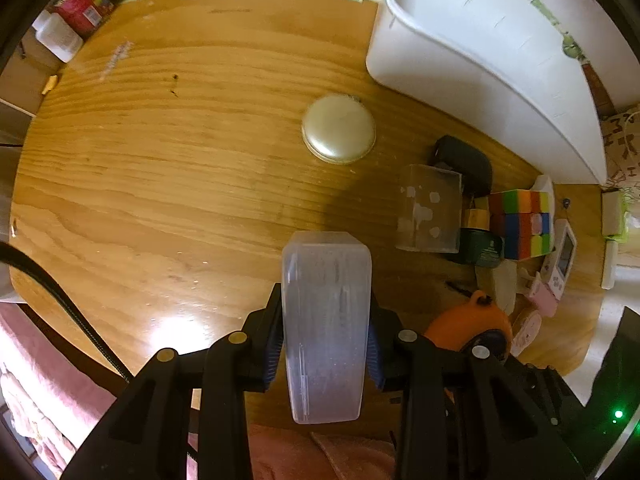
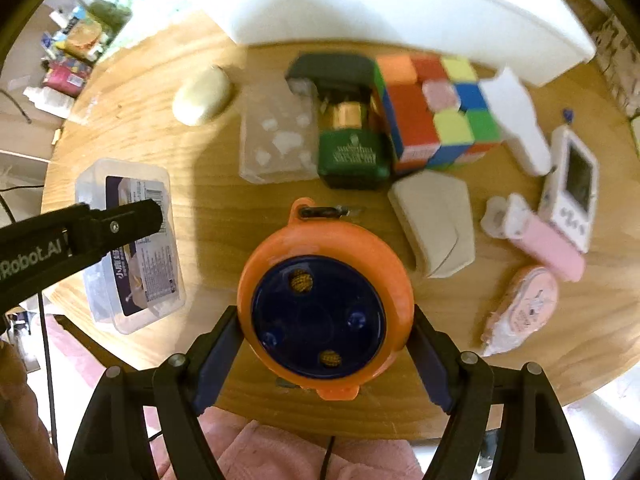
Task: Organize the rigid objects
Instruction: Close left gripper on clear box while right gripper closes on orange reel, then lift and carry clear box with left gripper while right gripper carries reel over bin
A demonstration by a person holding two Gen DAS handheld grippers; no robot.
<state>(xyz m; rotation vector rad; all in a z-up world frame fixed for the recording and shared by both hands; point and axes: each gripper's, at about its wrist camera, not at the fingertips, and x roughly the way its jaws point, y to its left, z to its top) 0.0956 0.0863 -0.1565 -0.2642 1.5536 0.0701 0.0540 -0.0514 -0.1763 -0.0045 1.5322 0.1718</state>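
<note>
The left gripper [image 1: 326, 340] is clamped on a clear rectangular plastic box [image 1: 326, 320] with a printed label inside, and it holds this box above the round wooden table [image 1: 160, 184] at its left side. The right gripper [image 2: 326, 344] is clamped on a round orange case with a dark blue face [image 2: 320, 312] and holds it over the near edge of the table. Beyond the orange case, many things lie close together: a clear acrylic block [image 2: 276, 136], a dark green bottle with a gold cap [image 2: 352, 136], a coloured puzzle cube [image 2: 436, 112], a beige folded pouch [image 2: 436, 224] and a pink correction tape [image 2: 524, 308]. A cream oval compact [image 2: 202, 96] lies alone to the far left. A large white plastic bin [image 1: 480, 60] stands at the far right of the table.
</note>
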